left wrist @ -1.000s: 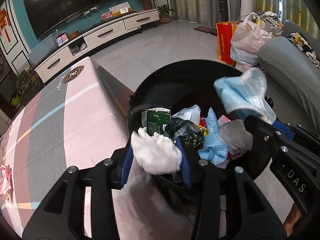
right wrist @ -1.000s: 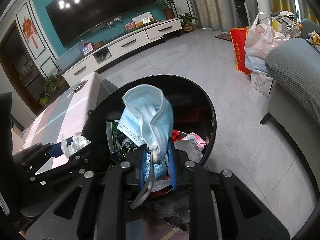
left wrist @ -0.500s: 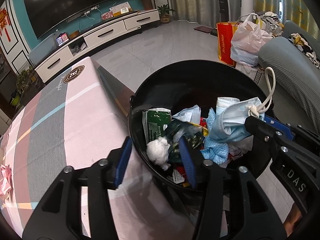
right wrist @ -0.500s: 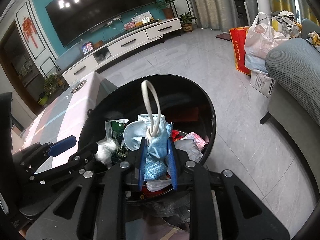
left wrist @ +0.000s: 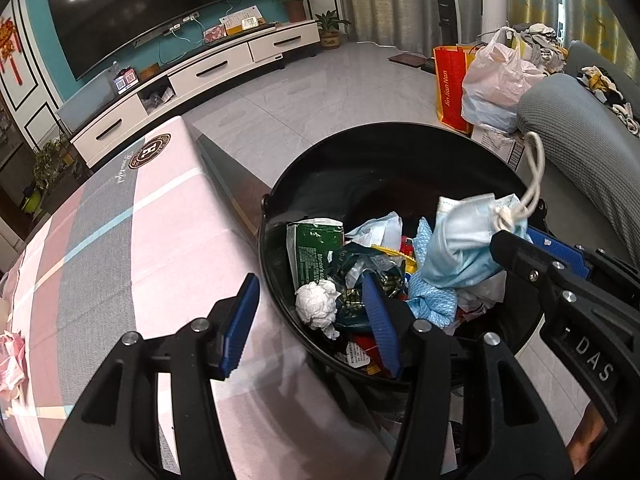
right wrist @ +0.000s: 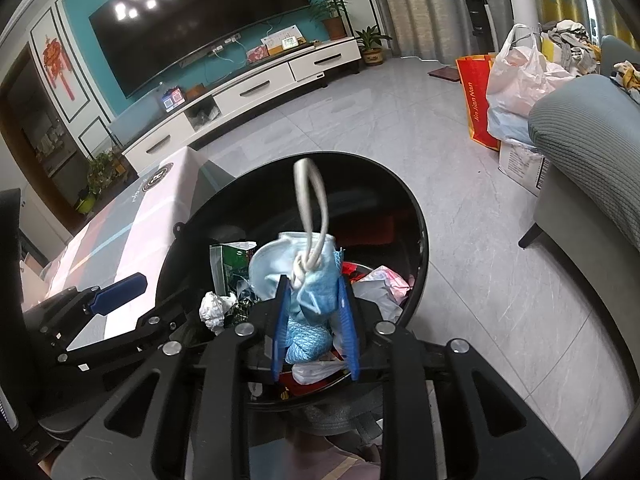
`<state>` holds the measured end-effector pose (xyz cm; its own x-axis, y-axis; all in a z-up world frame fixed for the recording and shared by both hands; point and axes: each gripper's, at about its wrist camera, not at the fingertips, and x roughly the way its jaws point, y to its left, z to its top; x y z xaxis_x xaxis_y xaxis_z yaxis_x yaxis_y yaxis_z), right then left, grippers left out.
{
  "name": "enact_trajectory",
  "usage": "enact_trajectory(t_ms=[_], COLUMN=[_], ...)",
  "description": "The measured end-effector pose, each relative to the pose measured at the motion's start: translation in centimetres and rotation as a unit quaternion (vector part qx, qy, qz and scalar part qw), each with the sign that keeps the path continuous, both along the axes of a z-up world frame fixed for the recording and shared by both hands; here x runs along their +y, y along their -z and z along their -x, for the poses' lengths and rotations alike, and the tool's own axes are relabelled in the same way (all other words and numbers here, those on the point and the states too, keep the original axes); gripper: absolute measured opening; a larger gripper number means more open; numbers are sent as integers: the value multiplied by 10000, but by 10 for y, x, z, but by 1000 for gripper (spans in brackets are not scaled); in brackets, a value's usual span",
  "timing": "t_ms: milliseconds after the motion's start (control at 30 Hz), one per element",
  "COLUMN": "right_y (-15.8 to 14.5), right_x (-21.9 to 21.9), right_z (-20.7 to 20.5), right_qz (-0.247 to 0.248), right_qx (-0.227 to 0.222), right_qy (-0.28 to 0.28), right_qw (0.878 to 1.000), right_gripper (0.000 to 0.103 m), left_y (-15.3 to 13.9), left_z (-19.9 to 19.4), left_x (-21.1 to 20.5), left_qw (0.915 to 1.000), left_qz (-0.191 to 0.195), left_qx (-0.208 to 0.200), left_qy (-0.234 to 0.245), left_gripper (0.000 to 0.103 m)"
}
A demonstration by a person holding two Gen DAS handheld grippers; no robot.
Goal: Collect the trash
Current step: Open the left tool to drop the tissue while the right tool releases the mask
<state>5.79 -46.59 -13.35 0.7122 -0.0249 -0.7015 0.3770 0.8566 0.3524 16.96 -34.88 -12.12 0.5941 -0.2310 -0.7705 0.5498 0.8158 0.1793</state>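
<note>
A black round trash bin (left wrist: 384, 148) (right wrist: 420, 236) holds several pieces of trash. My left gripper (left wrist: 310, 320) is open over the bin's near rim, and a crumpled white tissue (left wrist: 317, 307) (right wrist: 216, 307) lies in the bin between its fingers. My right gripper (right wrist: 314, 326) is open over the bin. A light blue face mask (right wrist: 288, 268) (left wrist: 460, 240) lies loose between its fingers on the trash pile, its ear loop sticking up. A green packet (left wrist: 314, 250) and a blue cloth (left wrist: 434, 302) lie in the bin.
A table with a pink and grey cloth (left wrist: 120, 240) stands left of the bin, with a pink wrapper (left wrist: 10, 364) at its left edge. A grey sofa (right wrist: 592, 128), an orange bag (left wrist: 450, 80) and plastic bags (left wrist: 492, 80) stand at the right. A TV stand (left wrist: 200, 76) is at the back.
My left gripper opened and the white tissue dropped into the bin. My right gripper opened and the face mask fell from above onto the trash pile.
</note>
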Motion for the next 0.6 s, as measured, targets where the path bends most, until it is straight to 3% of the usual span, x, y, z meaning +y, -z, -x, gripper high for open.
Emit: enact_trajectory(t_ms=[367, 600], right_y=[-3, -7], right_x=[2, 2], right_z=[-1, 2], right_qz=[1, 22], right_qx=[-15, -85], right_qy=[27, 101], right_qw=[10000, 9999], right_gripper=[29, 38], left_y=[-3, -6], left_z=[0, 1], left_x=[1, 3], left_qw=[10000, 10000], left_qz=[17, 73], left_qx=[-32, -60], left_qy=[-8, -18], left_gripper=[62, 72])
